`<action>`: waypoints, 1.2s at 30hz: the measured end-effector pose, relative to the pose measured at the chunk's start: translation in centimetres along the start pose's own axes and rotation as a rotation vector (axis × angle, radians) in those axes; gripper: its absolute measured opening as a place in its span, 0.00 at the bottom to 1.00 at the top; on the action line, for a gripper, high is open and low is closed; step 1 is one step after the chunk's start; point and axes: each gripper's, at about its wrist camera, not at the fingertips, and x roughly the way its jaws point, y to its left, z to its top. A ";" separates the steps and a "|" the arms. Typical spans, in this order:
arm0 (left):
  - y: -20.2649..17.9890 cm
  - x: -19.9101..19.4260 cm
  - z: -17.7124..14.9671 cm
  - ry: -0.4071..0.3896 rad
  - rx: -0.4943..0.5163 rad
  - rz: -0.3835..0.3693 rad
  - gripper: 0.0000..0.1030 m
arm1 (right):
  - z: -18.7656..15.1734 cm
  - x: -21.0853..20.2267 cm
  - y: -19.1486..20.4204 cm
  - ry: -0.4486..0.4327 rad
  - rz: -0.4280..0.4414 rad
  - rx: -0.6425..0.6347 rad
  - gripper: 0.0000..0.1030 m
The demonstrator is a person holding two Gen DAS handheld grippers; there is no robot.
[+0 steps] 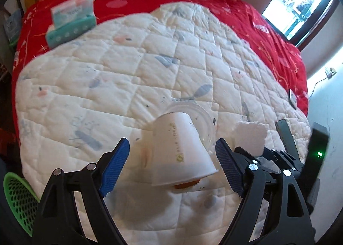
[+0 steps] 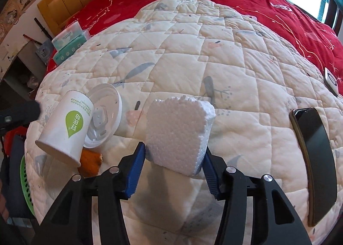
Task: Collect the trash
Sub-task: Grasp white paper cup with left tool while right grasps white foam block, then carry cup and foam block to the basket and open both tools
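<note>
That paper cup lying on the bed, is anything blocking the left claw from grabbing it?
Nothing visible does. The paper cup lies tilted between the open fingers of the left gripper, with a gap on each side. A clear lid sits behind it and an orange scrap under its rim, neither between fingers and cup.

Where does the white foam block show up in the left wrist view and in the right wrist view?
Left wrist view: the foam block sits low and right, just past the right gripper, beside the paper cup.
Right wrist view: the foam block is low and central, between the blue fingers.
Shared landmark: the paper cup, to the block's left in both views.
</note>
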 end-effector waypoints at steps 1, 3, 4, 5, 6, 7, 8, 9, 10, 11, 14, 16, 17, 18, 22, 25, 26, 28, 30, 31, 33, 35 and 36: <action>-0.2 0.6 0.1 0.015 0.001 0.009 0.79 | -0.1 -0.1 -0.1 -0.002 0.001 0.001 0.49; -0.6 1.6 0.1 0.035 0.002 0.018 0.77 | -0.2 -0.5 -0.4 -0.008 0.003 -0.001 0.48; -0.7 1.9 0.1 0.038 0.005 0.020 0.77 | -0.3 -0.7 -0.5 -0.009 0.007 0.000 0.48; -0.8 2.1 0.1 0.041 0.010 0.023 0.77 | -0.4 -0.9 -0.6 -0.012 0.012 0.000 0.48; -1.0 2.5 0.0 0.046 0.017 0.032 0.76 | -0.5 -1.2 -0.7 -0.016 0.015 -0.003 0.48; -1.0 2.7 0.1 0.051 0.017 0.039 0.76 | -0.6 -1.4 -0.6 -0.019 0.018 -0.004 0.48; -1.1 2.8 0.0 0.056 0.017 0.043 0.76 | -0.8 -1.7 -0.6 -0.022 0.027 -0.006 0.48; -1.0 3.0 -0.1 0.060 0.017 0.045 0.74 | -1.0 -2.1 -0.5 -0.026 0.032 -0.009 0.48; -1.0 3.2 -0.2 0.065 0.016 0.044 0.70 | -1.2 -2.4 -0.4 -0.030 0.035 -0.014 0.48; -0.9 3.3 -0.3 0.070 0.014 0.036 0.66 | -1.3 -2.6 -0.2 -0.032 0.037 -0.019 0.49; -0.8 3.1 -0.8 0.060 0.017 0.036 0.62 | -1.8 -3.4 0.3 -0.039 0.042 -0.036 0.48; -0.7 2.4 -1.3 0.045 0.026 0.032 0.61 | -2.3 -4.2 0.8 -0.044 0.051 -0.045 0.48; -0.6 1.9 -1.6 0.036 0.028 0.027 0.61 | -2.5 -4.5 1.0 -0.047 0.054 -0.047 0.48; -0.4 1.3 -1.8 0.027 0.028 0.025 0.61 | -2.8 -4.9 1.3 -0.048 0.061 -0.052 0.48; 1.1 -1.9 -3.5 -0.020 0.002 0.009 0.61 | -3.9 -6.4 3.2 -0.055 0.086 -0.079 0.49; 2.7 -4.6 -5.0 -0.054 -0.020 -0.002 0.61 | -5.0 -7.4 5.0 -0.057 0.106 -0.108 0.49; 3.3 -5.6 -5.6 -0.067 -0.026 0.002 0.61 | -5.2 -7.7 5.5 -0.058 0.113 -0.115 0.49; 4.6 -7.2 -6.6 -0.089 -0.043 0.006 0.61 | -6.0 -8.3 7.2 -0.061 0.128 -0.136 0.49; 6.3 -9.1 -7.9 -0.116 -0.058 0.025 0.61 | -6.7 -8.7 8.6 -0.062 0.143 -0.152 0.49; 7.1 -9.9 -8.6 -0.125 -0.065 0.039 0.61 | -7.1 -8.9 9.4 -0.061 0.152 -0.161 0.49; 8.7 -11.4 -9.8 -0.143 -0.082 0.055 0.61 | -7.7 -9.2 10.6 -0.058 0.163 -0.178 0.49; 10.2 -12.5 -10.9 -0.154 -0.101 0.075 0.61 | -8.4 -9.5 12.3 -0.054 0.177 -0.201 0.49; 11.4 -13.3 -11.8 -0.164 -0.115 0.090 0.61 | -8.7 -9.6 12.9 -0.052 0.184 -0.209 0.49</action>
